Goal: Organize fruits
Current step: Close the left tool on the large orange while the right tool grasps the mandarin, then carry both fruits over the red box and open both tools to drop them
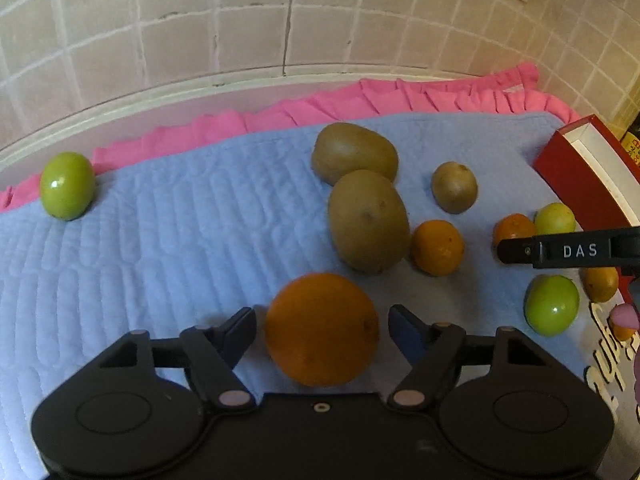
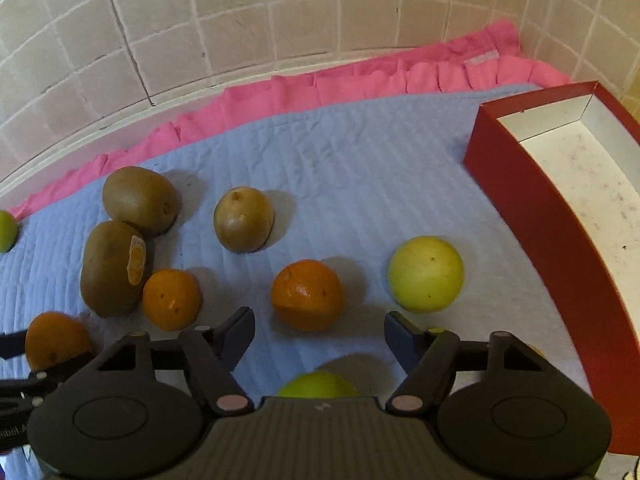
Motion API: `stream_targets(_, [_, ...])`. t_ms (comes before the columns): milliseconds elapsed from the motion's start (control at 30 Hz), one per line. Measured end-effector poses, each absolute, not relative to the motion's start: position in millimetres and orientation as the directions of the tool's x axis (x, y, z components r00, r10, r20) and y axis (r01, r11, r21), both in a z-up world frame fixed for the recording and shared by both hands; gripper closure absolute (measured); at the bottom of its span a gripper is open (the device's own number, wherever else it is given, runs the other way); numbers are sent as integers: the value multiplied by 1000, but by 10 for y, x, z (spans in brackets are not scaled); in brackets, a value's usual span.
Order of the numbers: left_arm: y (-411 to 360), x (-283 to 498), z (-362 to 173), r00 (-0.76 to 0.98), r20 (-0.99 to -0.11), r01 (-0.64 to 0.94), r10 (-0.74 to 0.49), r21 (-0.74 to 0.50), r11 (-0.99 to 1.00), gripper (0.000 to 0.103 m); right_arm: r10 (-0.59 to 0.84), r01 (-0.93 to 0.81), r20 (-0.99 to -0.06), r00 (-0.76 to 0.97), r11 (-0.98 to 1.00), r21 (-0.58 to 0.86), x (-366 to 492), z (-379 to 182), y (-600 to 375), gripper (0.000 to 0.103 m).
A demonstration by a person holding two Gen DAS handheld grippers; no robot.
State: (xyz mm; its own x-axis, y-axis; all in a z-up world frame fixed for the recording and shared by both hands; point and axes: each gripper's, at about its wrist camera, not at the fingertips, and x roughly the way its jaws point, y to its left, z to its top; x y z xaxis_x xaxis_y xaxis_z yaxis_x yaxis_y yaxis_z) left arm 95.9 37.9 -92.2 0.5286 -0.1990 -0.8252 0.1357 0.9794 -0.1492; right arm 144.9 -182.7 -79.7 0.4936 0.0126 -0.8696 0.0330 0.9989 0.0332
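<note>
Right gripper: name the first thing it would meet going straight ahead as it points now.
Probably the orange, lying just beyond the open right gripper and slightly left of its centre line. Depth is unclear, so it could pass above.

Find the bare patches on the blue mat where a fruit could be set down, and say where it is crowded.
Free: blue mat between the lone green fruit and kiwis; also the strip between small kiwi and red box. Crowded: the oranges and kiwis cluster.

left gripper [image 1: 322, 330] spread wide around an orange [image 1: 322, 329] on the blue mat [image 1: 160, 248], fingers [image 1: 240, 332] not touching. two big kiwis [image 1: 368, 220] just beyond, touching; green apple [image 1: 67, 185] far left.
</note>
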Motion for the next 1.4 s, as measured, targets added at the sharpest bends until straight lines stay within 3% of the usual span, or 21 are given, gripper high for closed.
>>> stream_targets(200, [417,1007,-928,526,-823,126,-212,-171,977,32,30,28,-876,481,998,49,1576,-865,-1804,43])
stream_targets(267, [400,1003,-922,526,-826,125,-203,-161,979,33,41,26,-879,476,998,60,1588,-878,-1815,59])
stream_targets(700, [250,725,-553,594,-797,104,-105,-54,993,35,117,16,-803,585,988,156,1276,-467,-2013,60])
stream_targets(967, [-224,605,287,748,-657,178,-96,59,982,35,71,58,-697,713,985,160,886,154,-2616,60])
stream_targets(1167, [-823,767,996,811,-534,310,-239,46,950,35,-68,217,-642,764,964,157,630,559,-3407,60])
stream_targets(1400, [-1956,1176,1408,733,-471,572,-491,36,819,34,-261,413,-631,730,905,104,296,744,-4305,60])
